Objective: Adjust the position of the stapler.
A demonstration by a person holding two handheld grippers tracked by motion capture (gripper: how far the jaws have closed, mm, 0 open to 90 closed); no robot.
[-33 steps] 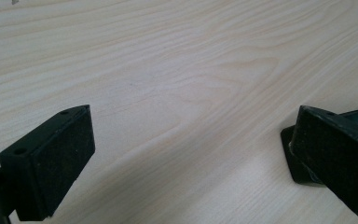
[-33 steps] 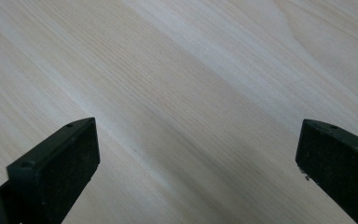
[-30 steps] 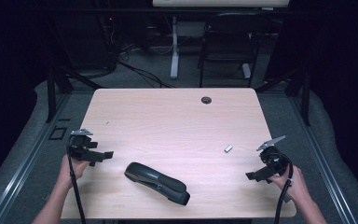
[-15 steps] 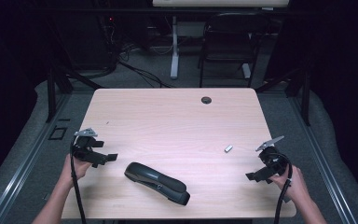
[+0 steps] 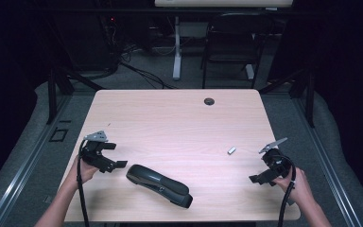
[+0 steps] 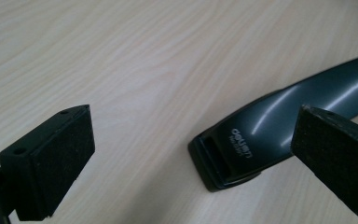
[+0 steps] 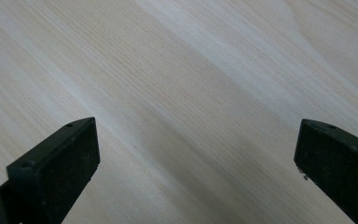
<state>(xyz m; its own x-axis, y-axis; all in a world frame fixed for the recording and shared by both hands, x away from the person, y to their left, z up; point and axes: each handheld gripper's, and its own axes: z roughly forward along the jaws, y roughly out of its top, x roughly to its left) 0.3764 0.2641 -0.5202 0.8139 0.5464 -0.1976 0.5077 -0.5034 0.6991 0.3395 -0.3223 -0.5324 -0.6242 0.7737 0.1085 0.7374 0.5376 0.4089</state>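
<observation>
Looks like the approach: wide-open left gripper [image 5: 118, 164] near the dark glossy plastic stapler [image 5: 159, 185], needs closing in; right gripper [image 5: 256, 179] gapes too.

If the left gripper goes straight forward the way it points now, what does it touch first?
Most likely the dark stapler. It lies just ahead of the open left gripper, its near end between the two jaws' lines, on the wooden table. Depth is hard to judge, so the right-hand jaw may touch it first.
</observation>
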